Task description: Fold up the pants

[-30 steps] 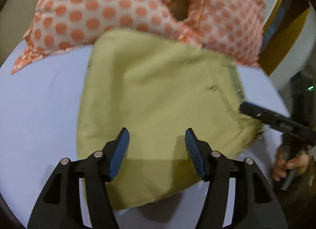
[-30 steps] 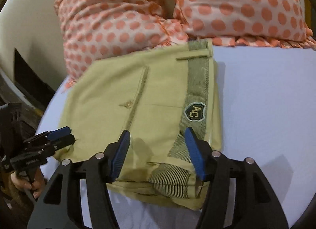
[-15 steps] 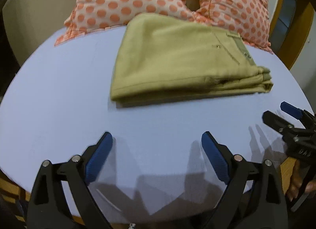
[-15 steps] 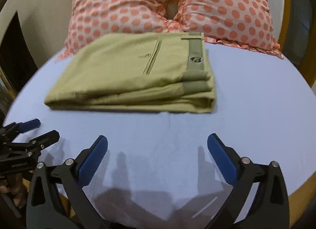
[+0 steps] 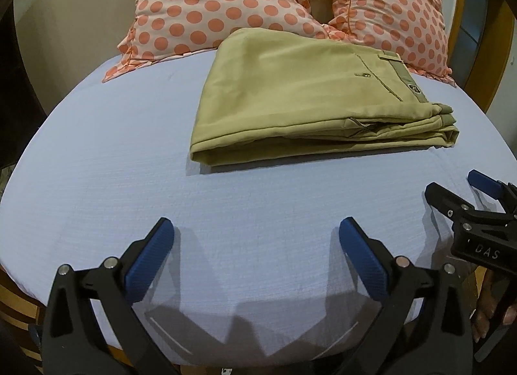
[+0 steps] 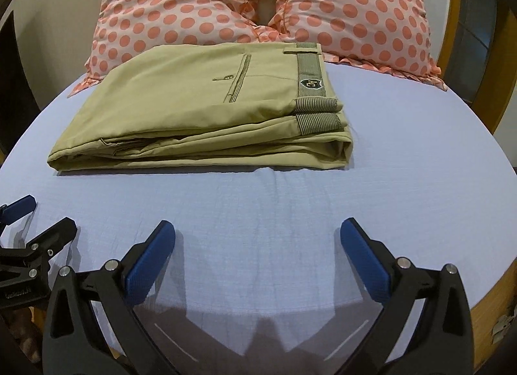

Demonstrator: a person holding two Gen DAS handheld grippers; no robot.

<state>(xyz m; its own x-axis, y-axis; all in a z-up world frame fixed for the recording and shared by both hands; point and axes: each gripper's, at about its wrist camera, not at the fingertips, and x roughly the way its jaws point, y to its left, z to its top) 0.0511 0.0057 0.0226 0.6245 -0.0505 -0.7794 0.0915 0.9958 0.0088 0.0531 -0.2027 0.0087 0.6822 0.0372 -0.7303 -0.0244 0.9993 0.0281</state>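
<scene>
Since the pants (image 6: 200, 107) lie folded flat near the bed's (image 6: 404, 181) pillow (image 6: 355, 10) edge, both grippers' jaws gape empty; folding looks done, needing only withdrawal.

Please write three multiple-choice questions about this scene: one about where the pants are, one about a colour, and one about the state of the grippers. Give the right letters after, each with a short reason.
1. Where do the pants lie?
A. on the blue sheet, in front of the dotted pillows
B. on the floor
C. between the fingers of the left gripper

2. What colour are the pads on the fingers of the grippers?
A. red
B. blue
C. yellow

3. How are the left gripper and the right gripper?
A. both shut on the pants
B. one open, one shut
C. both open, holding nothing

Answers:
1 A: the folded stack rests on the sheet, the pillows behind it.
2 B: both wrist views show blue pads.
3 C: each pair of fingers stands wide apart over bare sheet.
</scene>
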